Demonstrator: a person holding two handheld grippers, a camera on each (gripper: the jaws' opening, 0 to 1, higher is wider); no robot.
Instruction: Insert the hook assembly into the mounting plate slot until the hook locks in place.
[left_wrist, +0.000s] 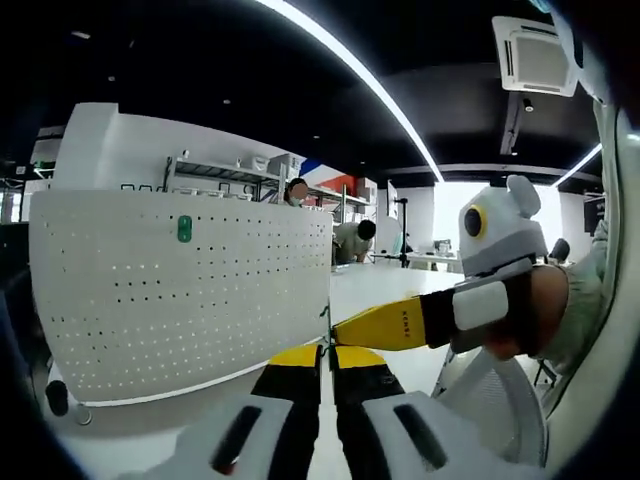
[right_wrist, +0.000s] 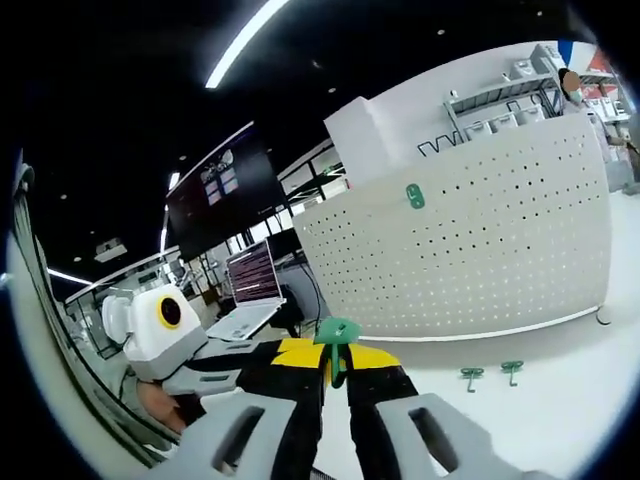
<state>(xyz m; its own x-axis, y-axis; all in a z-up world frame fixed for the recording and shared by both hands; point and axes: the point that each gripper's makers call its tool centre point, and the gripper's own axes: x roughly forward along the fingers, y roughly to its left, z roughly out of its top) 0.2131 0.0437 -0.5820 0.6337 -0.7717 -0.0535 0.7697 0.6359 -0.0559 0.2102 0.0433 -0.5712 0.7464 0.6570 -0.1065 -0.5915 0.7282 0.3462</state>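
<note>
Right claw (right_wrist: 335, 372) is clamped on a green hook (right_wrist: 337, 335); left claw (left_wrist: 328, 362) is pinched together. Ahead stands the pegboard (right_wrist: 470, 240): approach square, press until seated.

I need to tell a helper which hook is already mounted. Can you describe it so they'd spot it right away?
Find the big white pegboard standing on the white table. High on its face sits one small green hook. Unlike the two green hooks lying on the table and the one in the right gripper, it is fixed to the board.
</note>
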